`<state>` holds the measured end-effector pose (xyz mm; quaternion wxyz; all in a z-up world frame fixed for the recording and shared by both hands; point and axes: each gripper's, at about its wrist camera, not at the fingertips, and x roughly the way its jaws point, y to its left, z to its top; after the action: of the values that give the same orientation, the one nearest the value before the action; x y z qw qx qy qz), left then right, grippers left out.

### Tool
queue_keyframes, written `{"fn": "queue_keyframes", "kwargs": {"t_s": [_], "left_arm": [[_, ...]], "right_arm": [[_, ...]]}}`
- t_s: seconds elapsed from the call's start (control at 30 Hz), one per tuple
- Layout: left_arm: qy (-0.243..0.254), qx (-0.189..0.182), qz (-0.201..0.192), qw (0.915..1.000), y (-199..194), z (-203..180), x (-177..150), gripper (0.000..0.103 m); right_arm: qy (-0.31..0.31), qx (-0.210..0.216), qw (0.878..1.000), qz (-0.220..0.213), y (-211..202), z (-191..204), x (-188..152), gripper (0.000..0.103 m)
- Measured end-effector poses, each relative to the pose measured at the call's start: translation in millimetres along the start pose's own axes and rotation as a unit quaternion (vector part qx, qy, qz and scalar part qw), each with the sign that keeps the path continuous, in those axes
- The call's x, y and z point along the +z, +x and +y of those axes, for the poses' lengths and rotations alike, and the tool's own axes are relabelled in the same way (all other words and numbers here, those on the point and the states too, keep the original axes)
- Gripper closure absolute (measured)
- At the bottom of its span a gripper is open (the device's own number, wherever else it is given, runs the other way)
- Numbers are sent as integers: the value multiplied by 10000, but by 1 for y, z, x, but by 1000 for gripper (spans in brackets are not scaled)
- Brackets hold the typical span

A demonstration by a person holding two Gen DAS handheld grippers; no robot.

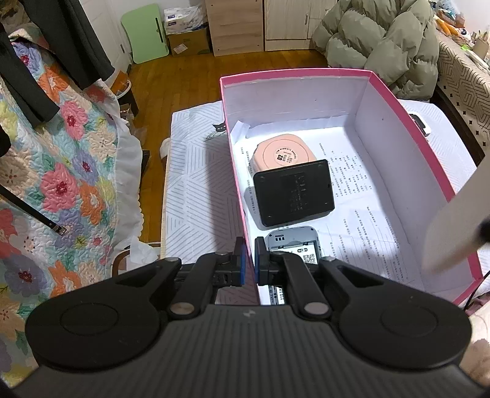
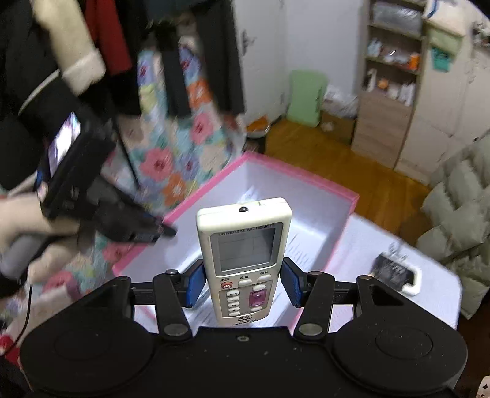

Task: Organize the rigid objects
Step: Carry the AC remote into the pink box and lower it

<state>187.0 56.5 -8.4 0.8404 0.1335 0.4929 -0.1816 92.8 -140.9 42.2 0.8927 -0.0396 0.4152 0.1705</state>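
Note:
A pink box [image 1: 294, 73] with white inner walls stands on a striped white cloth. In it lie a peach round case [image 1: 281, 154], a black square device [image 1: 294, 193] and a grey device with a QR label [image 1: 294, 246]. My left gripper [image 1: 250, 260] is shut on the box's left wall near the front corner. My right gripper [image 2: 243, 286] is shut on a white air-conditioner remote [image 2: 245, 232], which stands upright above the box [image 2: 294, 174]. That remote shows as a white blur [image 1: 453, 220] at the right of the left wrist view. The left gripper [image 2: 167, 229] shows blurred in a hand.
A black and white object [image 2: 395, 272] lies on the cloth right of the box. A floral quilt [image 1: 61, 171] hangs on the left and a green padded coat [image 1: 382, 39] lies behind. Wooden cabinets [image 1: 235, 24] and a green board [image 1: 147, 33] stand by the far wall.

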Motion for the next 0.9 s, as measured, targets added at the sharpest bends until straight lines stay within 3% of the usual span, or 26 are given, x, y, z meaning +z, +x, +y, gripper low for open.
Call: {"fn": "queue_keyframes", "kwargs": {"t_s": [0.1, 0.23, 0.43, 0.7, 0.9], "left_arm": [[-71, -47, -29, 10000, -3, 2, 0, 99], [-80, -91, -42, 9999, -5, 5, 0, 99], [-88, -110, -63, 9999, -7, 6, 0, 99], [-28, -94, -127, 9999, -11, 4, -1, 99], [35, -1, -160, 9999, -12, 1, -2, 99]], "right_arm": [[235, 255, 9977, 587, 35, -4, 0, 45], [519, 188, 9925, 1089, 83, -7, 4, 45], [1304, 40, 9846, 1166, 119, -23, 16, 41], [999, -87, 9938, 485, 54, -16, 9, 40], [807, -551, 9952, 69, -4, -23, 1, 40]]}}
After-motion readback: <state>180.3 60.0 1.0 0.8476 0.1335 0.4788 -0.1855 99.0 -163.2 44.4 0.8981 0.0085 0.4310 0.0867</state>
